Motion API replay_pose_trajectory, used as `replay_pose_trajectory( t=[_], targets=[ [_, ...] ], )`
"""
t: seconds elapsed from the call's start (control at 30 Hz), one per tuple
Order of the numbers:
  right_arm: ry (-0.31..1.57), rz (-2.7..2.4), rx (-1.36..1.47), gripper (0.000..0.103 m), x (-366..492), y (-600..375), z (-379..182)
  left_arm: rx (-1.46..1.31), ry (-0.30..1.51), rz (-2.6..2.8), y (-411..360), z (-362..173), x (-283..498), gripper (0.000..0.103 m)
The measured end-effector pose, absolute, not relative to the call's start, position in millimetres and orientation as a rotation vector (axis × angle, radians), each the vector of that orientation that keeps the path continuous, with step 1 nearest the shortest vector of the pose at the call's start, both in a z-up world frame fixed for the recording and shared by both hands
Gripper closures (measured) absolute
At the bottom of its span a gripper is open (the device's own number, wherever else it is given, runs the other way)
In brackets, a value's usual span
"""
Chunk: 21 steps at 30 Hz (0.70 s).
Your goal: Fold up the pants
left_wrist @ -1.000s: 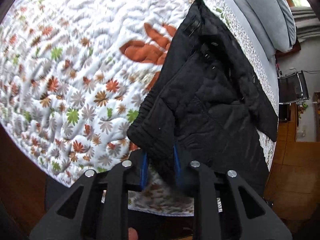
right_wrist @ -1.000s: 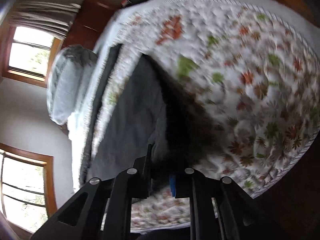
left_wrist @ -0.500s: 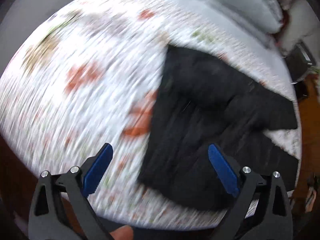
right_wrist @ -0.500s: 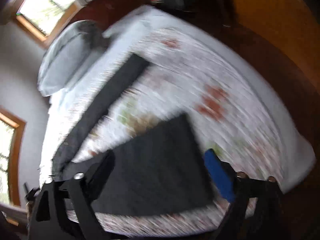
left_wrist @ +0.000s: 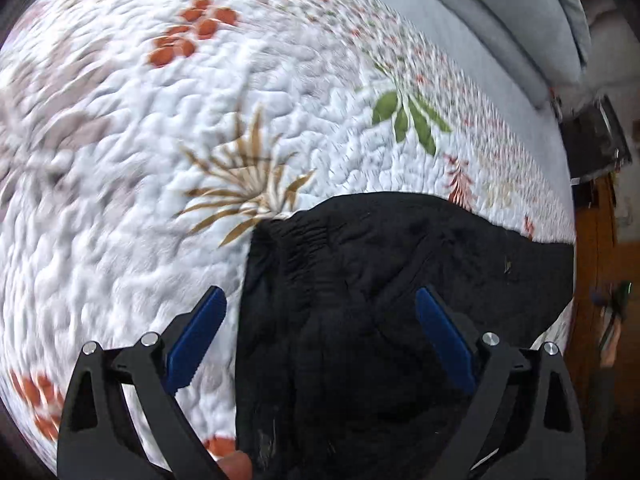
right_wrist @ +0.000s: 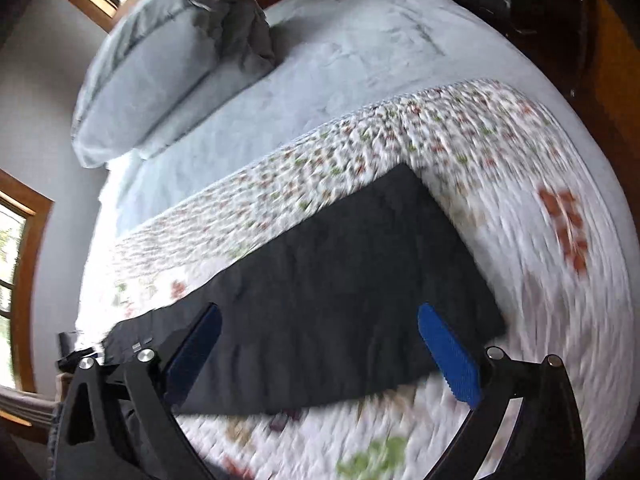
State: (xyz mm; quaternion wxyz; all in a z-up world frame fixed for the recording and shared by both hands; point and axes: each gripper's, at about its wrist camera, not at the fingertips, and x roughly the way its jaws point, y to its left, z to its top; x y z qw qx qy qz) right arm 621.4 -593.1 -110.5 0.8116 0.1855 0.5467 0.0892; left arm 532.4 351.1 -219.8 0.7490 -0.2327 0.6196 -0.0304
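A white quilt (left_wrist: 132, 216) printed with leaves and flowers covers the bed; grey pillows (right_wrist: 160, 64) lie at its far end below wood-framed windows (right_wrist: 24, 256). The black pants (left_wrist: 380, 300) lie flat on the quilt. The left gripper (left_wrist: 320, 320) and the right gripper (right_wrist: 320, 340) each hover above the pants, jaws spread wide after just opening, nothing clamped between them.

pants (right_wrist: 340, 300) on quilt (right_wrist: 520, 340) | pillows (right_wrist: 168, 60) behind quilt
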Motion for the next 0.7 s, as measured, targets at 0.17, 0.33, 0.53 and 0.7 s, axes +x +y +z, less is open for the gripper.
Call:
replay_pose_trajectory(
  t=[0.17, 0.33, 0.53, 0.7],
  targets=[
    [1.207, 0.187, 0.344, 0.004, 674, -596, -143, -0.457, 1.402, -0.069, 345, -239, 558, 0.008],
    [1.218, 0.143, 0.357, 0.004, 702, -624, -173, -0.450, 1.422, -0.080, 338, -259, 571, 0.008],
    [1.236, 0.136, 0.362, 0.004, 730, -647, -202, -0.470, 1.395, -0.088, 345, -261, 570, 0.027],
    [1.293, 0.237, 0.342, 0.003, 748, -625, -222, -0.485, 1.382, -0.095, 351, -255, 562, 0.048]
  ],
)
